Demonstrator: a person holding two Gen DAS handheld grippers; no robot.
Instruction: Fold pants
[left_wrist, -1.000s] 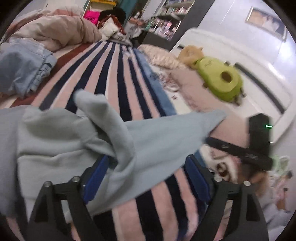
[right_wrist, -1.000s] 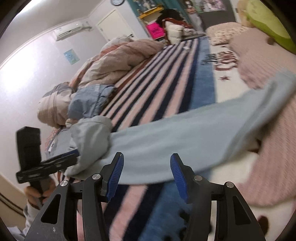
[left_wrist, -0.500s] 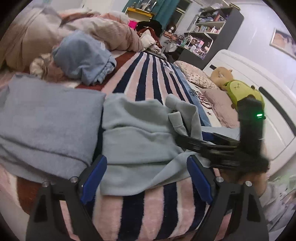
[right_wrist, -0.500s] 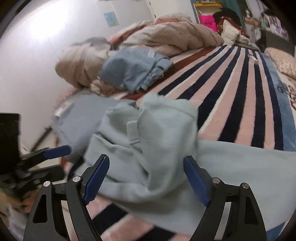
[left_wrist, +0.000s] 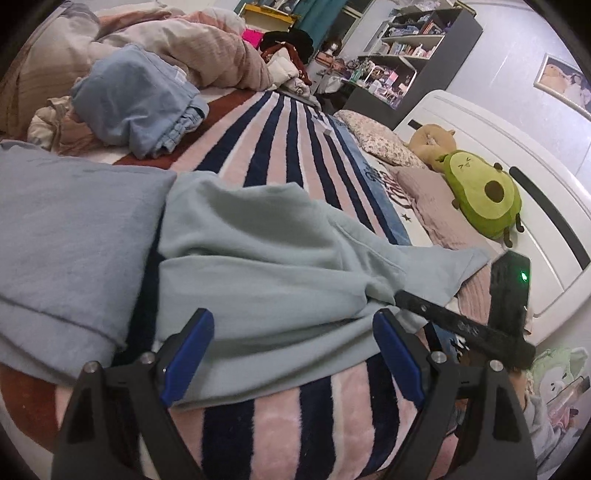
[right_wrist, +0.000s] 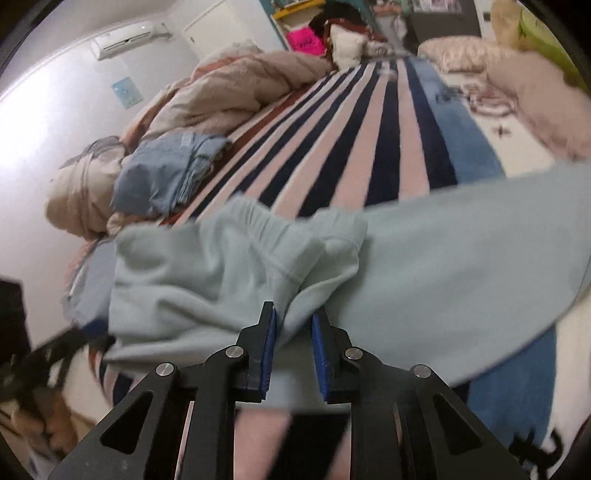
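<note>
The fleecy blanket striped in pink, navy and white (left_wrist: 280, 155) covers the bed, and across its near edge lie the pale mint-green fleece pants (left_wrist: 258, 266) — rumpled at the waist end and running out long toward the pillows. Just to their left, touching or nearly so, sits a flat grey-blue folded garment (left_wrist: 66, 229). Farther back are a bundle of light blue denim clothing (left_wrist: 136, 103) and a green avocado plush toy (left_wrist: 480, 192) by the headboard.

The step in hand looks like gathering the waist end for a fold. The right gripper (right_wrist: 293, 332) has just been closing: its jaws stand narrow with a bunched fold of the pants between the blue pads, seemingly pinched, though motion blur leaves the contact a little unsure. The left gripper (left_wrist: 291, 354) hovers with jaws wide above the near edge of the cloth, holding nothing. To do this well, I judge the left should take a matching hold on the waistband, so that both corners lift level and the legs stack without twisting.

Compared with a second ago, the right jaws — then half open over a flat leg — now sit at the crumpled waist, and the left view has swung from the leg toward the folded garment.
</note>
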